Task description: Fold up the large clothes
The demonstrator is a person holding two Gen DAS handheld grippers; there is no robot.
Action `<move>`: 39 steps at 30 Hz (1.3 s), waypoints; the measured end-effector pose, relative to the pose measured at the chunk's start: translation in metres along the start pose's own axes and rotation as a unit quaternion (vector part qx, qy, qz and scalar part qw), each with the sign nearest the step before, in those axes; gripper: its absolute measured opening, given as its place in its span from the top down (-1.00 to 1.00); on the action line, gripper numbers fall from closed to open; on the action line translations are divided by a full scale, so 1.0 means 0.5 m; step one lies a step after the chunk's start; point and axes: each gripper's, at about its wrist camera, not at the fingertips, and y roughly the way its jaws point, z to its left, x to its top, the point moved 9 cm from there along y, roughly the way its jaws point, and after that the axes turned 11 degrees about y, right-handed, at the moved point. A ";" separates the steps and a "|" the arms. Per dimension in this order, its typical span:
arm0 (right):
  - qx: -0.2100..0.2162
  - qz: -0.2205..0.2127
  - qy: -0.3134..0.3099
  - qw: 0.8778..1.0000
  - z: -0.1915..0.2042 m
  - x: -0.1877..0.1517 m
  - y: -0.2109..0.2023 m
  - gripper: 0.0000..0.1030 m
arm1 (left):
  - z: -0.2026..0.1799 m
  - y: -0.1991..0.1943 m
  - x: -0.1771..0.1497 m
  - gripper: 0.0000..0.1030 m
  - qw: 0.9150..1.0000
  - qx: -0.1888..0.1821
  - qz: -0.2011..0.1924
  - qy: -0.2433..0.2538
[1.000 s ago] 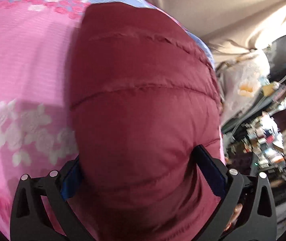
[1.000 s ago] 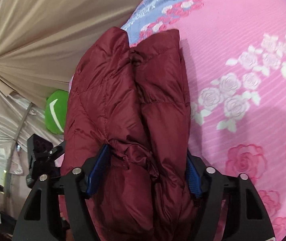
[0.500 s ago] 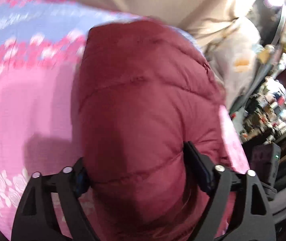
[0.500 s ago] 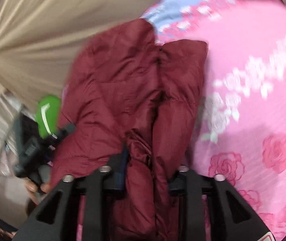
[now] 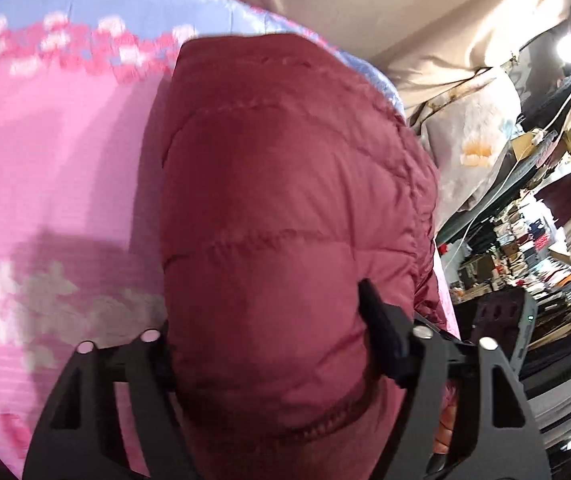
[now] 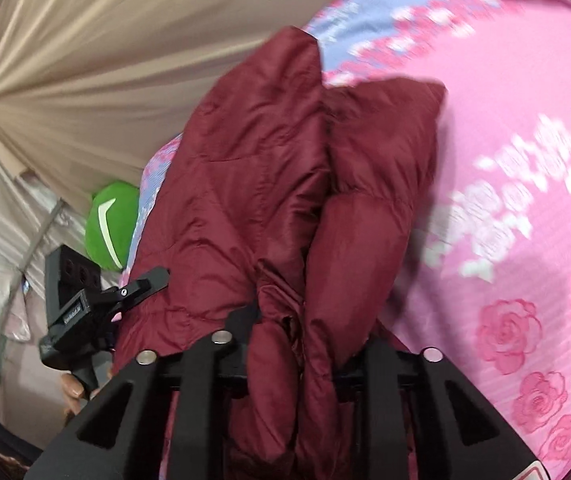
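Observation:
A dark red quilted puffer jacket (image 5: pixel 285 208) lies bunched and folded on a pink flowered bedsheet (image 5: pixel 53 168). My left gripper (image 5: pixel 273 344) is shut on its near edge, its padded bulk bulging between the fingers and hiding the tips. In the right wrist view the jacket (image 6: pixel 285 184) lies in two thick folds. My right gripper (image 6: pixel 305 332) is shut on the near end of those folds. My left gripper also shows in the right wrist view (image 6: pixel 97 304), at the jacket's left side.
A beige curtain (image 6: pixel 105 60) hangs behind the bed. A green cushion (image 6: pixel 111 224) sits at the bed's left edge. Cluttered shelves and cables (image 5: pixel 525 240) stand right of the bed. The sheet (image 6: pixel 525 200) spreads out to the right.
Both grippers have closed in on the jacket; the right jaws narrowed most. The jacket has shifted slightly and both views moved with blur.

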 end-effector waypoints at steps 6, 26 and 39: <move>-0.009 0.014 -0.054 0.998 0.072 -0.050 0.086 0.58 | 0.069 -0.053 0.002 -0.31 0.997 0.077 -0.015 0.012; -0.019 -0.032 -0.018 0.999 0.028 0.112 0.020 0.40 | 0.116 -0.113 -0.021 -0.58 0.988 0.149 -0.030 0.017; -0.005 0.038 -0.100 0.994 0.139 0.179 0.236 0.92 | -0.009 -0.166 0.155 -0.71 0.979 0.135 -0.111 0.101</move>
